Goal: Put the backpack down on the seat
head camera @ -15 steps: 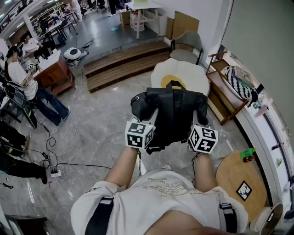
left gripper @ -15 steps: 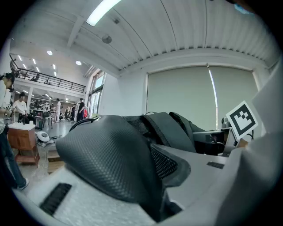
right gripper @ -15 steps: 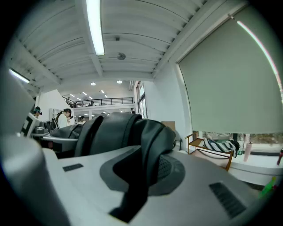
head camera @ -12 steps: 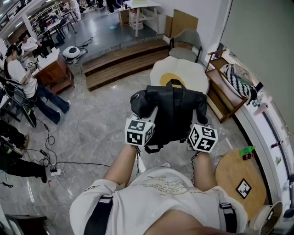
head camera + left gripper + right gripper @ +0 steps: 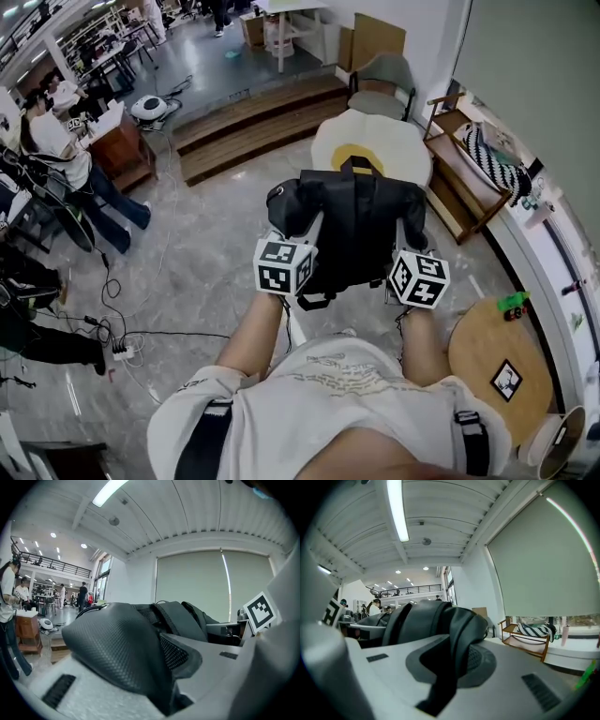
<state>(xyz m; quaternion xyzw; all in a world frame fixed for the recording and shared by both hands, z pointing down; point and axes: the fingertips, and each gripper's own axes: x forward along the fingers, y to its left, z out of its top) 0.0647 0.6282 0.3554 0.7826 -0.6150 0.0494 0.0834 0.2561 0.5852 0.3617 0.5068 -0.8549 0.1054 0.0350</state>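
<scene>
Head view: jaws of left gripper (image 5: pixel 312 232) and right gripper (image 5: pixel 405 234) clamp backpack (image 5: pixel 361 230).

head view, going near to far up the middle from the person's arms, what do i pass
left gripper and right gripper, side by side → backpack → egg-shaped seat → grey chair

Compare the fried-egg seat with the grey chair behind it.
The fried-egg seat is white with a yellow centre, low and backless; the grey chair is plain grey with a curved back and dark frame. The fried-egg seat lies nearer the held backpack; the grey chair stands farther off. Both are unoccupied.
</scene>
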